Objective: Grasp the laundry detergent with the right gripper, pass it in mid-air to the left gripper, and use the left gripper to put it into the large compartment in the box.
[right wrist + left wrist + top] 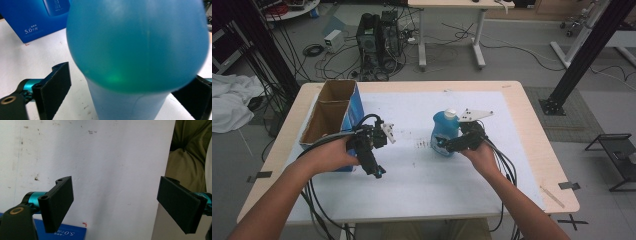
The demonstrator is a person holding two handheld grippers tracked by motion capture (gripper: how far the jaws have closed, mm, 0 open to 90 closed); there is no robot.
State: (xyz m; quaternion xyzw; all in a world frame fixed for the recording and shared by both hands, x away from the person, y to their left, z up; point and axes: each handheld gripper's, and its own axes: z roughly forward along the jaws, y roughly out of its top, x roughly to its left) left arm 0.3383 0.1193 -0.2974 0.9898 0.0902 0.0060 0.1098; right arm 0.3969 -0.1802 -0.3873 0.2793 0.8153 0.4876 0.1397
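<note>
Translucent blue plastic bottle [445,132], rounded shoulder, white cap, upright at mid-desk [522,125] on white sheeting. Right claw [443,145] spread around its base, pads not yet pressing. Left claw [377,172] spread, empty. Open blue cardboard box [334,117], printed "5.0", stands left.

A blue bottle [445,131] with a white cap stands upright near the desk's [532,145] middle, slightly right.
</note>
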